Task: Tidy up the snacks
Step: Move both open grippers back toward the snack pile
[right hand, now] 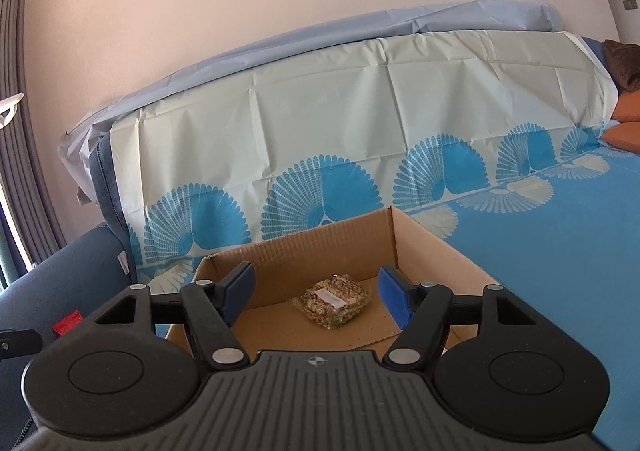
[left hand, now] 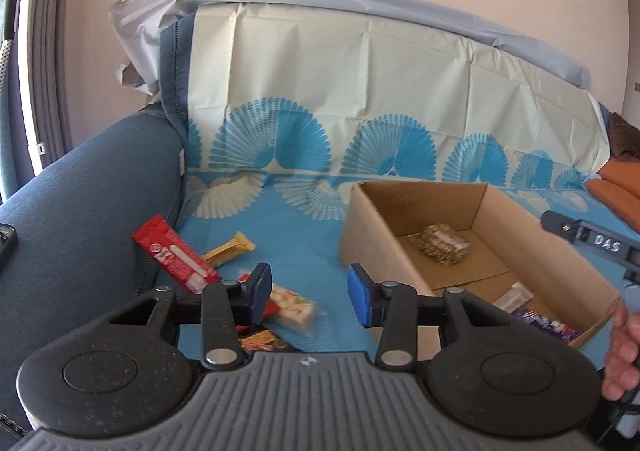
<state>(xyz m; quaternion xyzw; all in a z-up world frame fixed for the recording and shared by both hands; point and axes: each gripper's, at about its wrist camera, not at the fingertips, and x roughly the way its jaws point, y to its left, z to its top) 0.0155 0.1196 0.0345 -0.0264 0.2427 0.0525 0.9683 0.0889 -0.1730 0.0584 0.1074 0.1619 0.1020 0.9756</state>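
Blue fan-print cover [left hand: 304,247] over sofa [left hand: 80,211], cardboard box [right hand: 432,251], both tongs gaping, empty.

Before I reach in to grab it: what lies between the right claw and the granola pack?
Only bare cardboard box floor before the granola pack, in the right wrist view.

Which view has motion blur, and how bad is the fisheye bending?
Left wrist view: the white nougat pack beside the left gripper is smeared, while the red pack and cardboard box stay fairly sharp. Right wrist view: no obvious smear; the granola pack reads crisp. Both views bow the sofa back and wall edges strongly toward the frame borders.
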